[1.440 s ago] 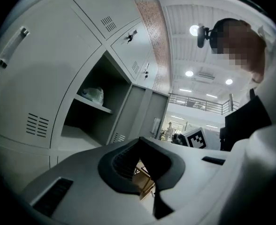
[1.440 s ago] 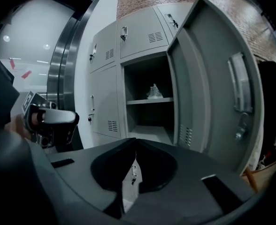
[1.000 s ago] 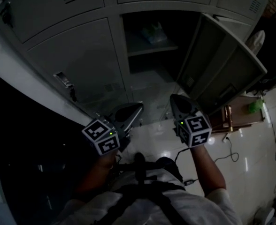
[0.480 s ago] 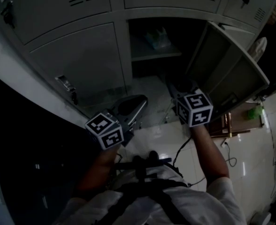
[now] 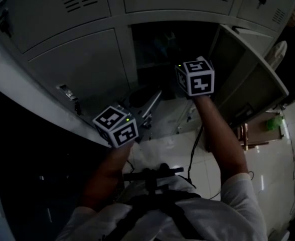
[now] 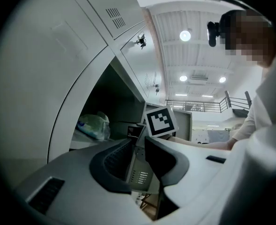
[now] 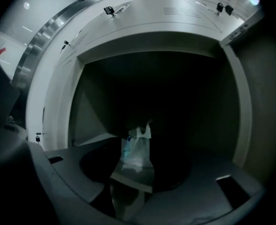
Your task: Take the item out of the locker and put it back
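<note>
Right hand-held gripper (image 7: pixel 138 172) is reaching up into the open locker (image 5: pixel 137 21) compartment at the top middle of the head view, marker cube facing the camera. Its jaws are spreading apart right now. In its own view the plastic bag (image 7: pixel 137 149) is showing in the gap between them, but it's sitting further in and neither pad is touching it, so nothing's being gripped

The bag is sitting on the shelf (image 7: pixel 128 181) inside that compartment, just behind the front edge. From the right gripper view it's standing upright, taller than wide, long axis running up and down, with the bunched handle end pointing up. It's pale and see-through with a bit of blue on its left side; can't tell what's in it, way too dark in there

Left hand-held gripper (image 6: pixel 139 161) is hanging lower down, at the centre-left of the head view and outside the locker. Its jaws are standing a little apart with nothing between them

The locker door (image 5: pixel 248 74) is swung open toward the right side of the frame
</note>
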Tool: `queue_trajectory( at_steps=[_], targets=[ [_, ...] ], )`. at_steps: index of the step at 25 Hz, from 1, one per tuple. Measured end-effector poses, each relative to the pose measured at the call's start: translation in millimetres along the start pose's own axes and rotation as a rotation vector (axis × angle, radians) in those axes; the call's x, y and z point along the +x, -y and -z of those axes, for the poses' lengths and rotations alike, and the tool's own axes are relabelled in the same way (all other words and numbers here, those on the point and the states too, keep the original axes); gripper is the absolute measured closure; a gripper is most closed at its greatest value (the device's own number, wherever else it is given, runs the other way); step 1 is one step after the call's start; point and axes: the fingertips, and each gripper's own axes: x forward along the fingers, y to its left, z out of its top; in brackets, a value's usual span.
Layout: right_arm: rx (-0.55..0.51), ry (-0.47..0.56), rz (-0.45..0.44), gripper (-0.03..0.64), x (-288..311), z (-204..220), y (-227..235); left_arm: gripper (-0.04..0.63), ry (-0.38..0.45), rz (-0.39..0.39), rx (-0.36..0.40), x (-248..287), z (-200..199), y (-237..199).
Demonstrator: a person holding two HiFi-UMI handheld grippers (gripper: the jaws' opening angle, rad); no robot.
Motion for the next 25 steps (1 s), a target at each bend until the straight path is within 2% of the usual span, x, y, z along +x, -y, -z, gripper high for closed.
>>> queue_trajectory(
  at_steps=[7,10,14,19,25],
  targets=[
    [-0.022,-0.006,0.01,0.397,44,-24,10,0.515,0.001,-0.039,0.046,18,-17,-14],
    [-0.038,-0.052,0.006,0.397,62,-23,13,0.515,0.001,-0.049,0.057,21,-19,-19],
    [-0.059,-0.096,-0.044,0.397,81,-22,5,0.515,-0.009,-0.057,0.058,24,-16,-25],
    [-0.051,-0.165,-0.079,0.397,99,-4,0,0.517,-0.021,-0.043,0.044,26,-12,-27],
    [-0.058,-0.179,-0.076,0.406,105,2,-1,0.517,-0.024,-0.028,0.034,27,-11,-27]
  ],
)
